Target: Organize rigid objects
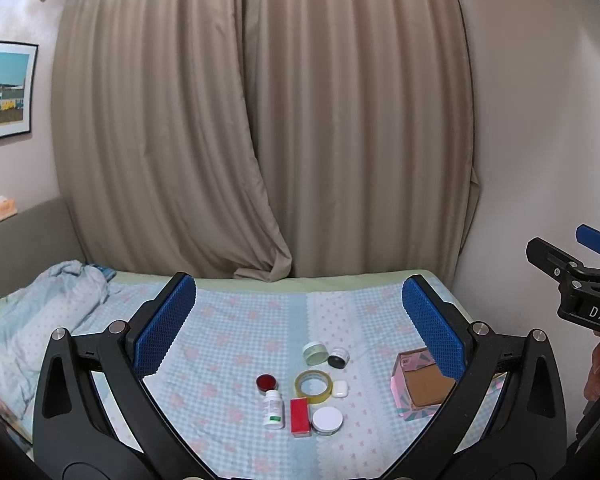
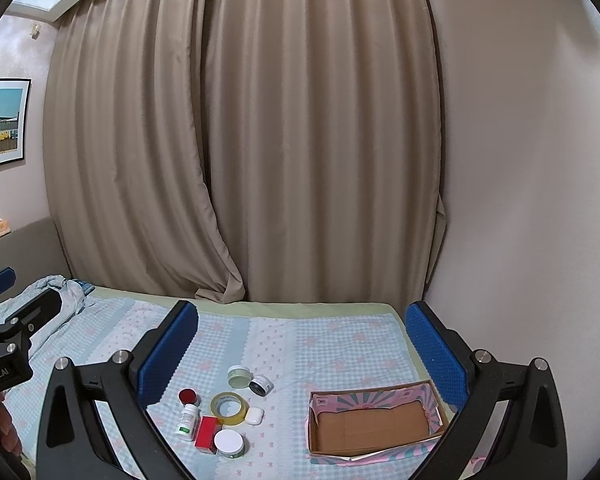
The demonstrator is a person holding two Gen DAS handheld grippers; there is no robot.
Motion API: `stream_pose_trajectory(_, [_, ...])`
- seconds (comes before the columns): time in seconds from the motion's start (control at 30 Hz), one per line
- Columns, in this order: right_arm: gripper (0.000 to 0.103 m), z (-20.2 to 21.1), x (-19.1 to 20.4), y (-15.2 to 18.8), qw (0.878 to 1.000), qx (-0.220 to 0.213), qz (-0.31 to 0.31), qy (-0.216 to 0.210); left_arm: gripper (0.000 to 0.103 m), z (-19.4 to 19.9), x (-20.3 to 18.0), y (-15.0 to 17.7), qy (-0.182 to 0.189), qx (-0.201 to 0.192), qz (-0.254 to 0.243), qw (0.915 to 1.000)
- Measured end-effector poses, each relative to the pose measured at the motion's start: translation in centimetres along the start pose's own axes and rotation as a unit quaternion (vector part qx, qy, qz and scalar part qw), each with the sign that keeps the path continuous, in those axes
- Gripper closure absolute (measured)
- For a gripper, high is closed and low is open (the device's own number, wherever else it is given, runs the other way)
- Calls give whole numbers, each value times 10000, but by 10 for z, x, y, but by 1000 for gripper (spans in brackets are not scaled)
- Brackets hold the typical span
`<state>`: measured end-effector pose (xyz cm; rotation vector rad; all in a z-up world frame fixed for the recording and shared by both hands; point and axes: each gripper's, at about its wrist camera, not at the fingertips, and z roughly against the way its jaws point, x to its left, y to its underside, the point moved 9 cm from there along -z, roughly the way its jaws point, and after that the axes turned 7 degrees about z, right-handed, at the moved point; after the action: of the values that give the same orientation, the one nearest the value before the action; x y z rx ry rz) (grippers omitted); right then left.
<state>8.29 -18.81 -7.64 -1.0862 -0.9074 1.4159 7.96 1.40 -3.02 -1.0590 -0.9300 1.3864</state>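
Right wrist view: both tools, left (image 1: 300, 320) & right (image 2: 302, 344), spread wide, holding nothing. Items clustered on bed (image 2: 340, 344), box (image 2: 374, 420) beside. Tape (image 2: 228, 408) looks light, stiff; grip across rim.

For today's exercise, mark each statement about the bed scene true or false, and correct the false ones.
1. The cardboard box is empty. True.
2. The tape roll stands on edge. False: it lies flat.
3. The left gripper holds the red box. False: its fingers are open and empty.
4. The white pill bottle lies on its side. True.
5. The right gripper is open. True.
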Motion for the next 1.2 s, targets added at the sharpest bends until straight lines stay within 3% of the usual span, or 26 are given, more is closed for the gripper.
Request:
stream_pose_trajectory(0.77, [0,-4,6,-4,10000,1,-84,-30,1,-9,18,-1,-8,93,186,9998])
stream_pose_trajectory(0.97, [0,-22,16,7,9995,281,-135,-72,1,-36,44,20,-123,645,378,9971])
stream_pose_trajectory(1.2, [0,-74,41,43,9934,1078,-275,-285,1,-96,92,62,-339,1561,619,9852])
